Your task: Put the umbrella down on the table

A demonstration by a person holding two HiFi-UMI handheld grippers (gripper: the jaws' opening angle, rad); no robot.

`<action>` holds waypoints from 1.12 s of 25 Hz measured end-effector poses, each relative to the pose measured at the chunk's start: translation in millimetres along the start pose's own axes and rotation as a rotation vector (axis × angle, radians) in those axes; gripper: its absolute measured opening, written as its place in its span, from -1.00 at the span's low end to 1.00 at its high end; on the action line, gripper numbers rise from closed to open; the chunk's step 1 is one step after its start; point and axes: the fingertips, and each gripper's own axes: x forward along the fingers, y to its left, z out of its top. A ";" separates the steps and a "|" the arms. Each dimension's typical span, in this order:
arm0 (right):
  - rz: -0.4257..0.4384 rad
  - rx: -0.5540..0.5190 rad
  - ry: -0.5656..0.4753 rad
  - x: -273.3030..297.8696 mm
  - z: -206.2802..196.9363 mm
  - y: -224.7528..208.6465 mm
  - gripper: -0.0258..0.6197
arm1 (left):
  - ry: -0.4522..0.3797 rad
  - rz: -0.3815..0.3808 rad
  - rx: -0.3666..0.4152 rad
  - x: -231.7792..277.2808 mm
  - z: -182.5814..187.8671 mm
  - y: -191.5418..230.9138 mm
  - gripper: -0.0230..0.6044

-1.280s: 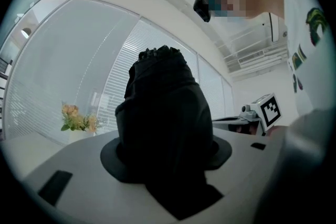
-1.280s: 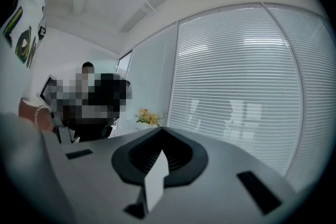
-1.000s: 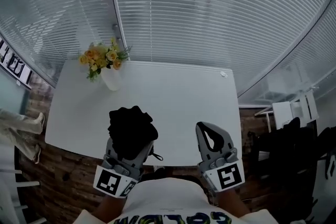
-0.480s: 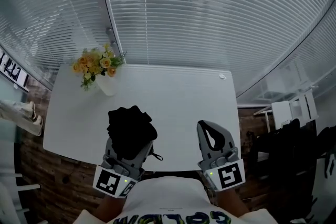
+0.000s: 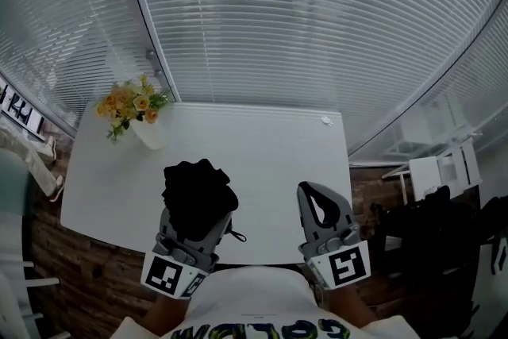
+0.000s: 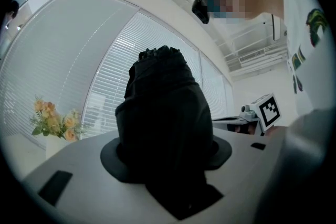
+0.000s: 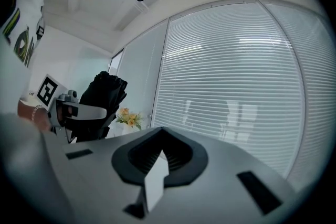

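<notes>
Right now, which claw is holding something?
The left claw grips the black umbrella; the right claw holds nothing.

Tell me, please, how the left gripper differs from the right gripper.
The left gripper grips the black folded umbrella; the right gripper holds nothing. The left gripper's jaws are spread round it; the right gripper's meet. Both hover over the near edge of the white table.

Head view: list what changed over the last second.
The table and its vase of flowers slid left in the picture: the person has shifted or turned right relative to them. Nothing was taken or let go. The left gripper stays shut on the black umbrella over the table's near side; the right gripper stays empty.
</notes>
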 end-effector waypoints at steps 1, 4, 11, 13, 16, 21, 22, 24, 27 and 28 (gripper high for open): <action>0.001 0.000 -0.002 -3.0 -0.2 -6.0 -0.89 | -0.001 0.001 0.001 3.5 -0.4 -5.3 -0.15; 0.005 -0.006 -0.011 -10.8 3.6 -22.6 -0.89 | -0.005 0.007 0.007 14.0 2.5 -19.4 -0.15; 0.006 0.005 -0.015 -17.8 1.0 -44.8 -0.89 | 0.004 0.009 0.043 30.3 4.0 -33.4 -0.15; 0.003 0.004 -0.017 -18.4 1.0 -49.0 -0.89 | 0.017 0.008 0.062 32.5 3.2 -33.7 -0.15; 0.006 -0.005 -0.023 -20.1 2.2 -49.9 -0.89 | 0.058 0.002 0.102 37.3 -2.5 -33.8 -0.15; 0.006 -0.002 -0.031 -22.3 2.9 -48.1 -0.89 | 0.195 -0.045 0.194 47.8 -28.3 -36.7 -0.15; 0.006 -0.002 -0.030 -22.8 2.9 -47.4 -0.89 | 0.223 -0.060 0.216 50.6 -34.6 -37.5 -0.15; 0.005 -0.005 -0.027 -24.1 2.5 -46.6 -0.89 | 0.267 -0.087 0.277 56.9 -48.4 -38.8 -0.15; -0.005 -0.004 -0.022 -25.6 1.8 -48.2 -0.89 | 0.342 -0.121 0.378 66.4 -75.0 -37.9 -0.15; -0.011 -0.003 -0.023 -26.3 2.1 -49.6 -0.89 | 0.374 -0.134 0.407 69.3 -86.3 -36.7 -0.15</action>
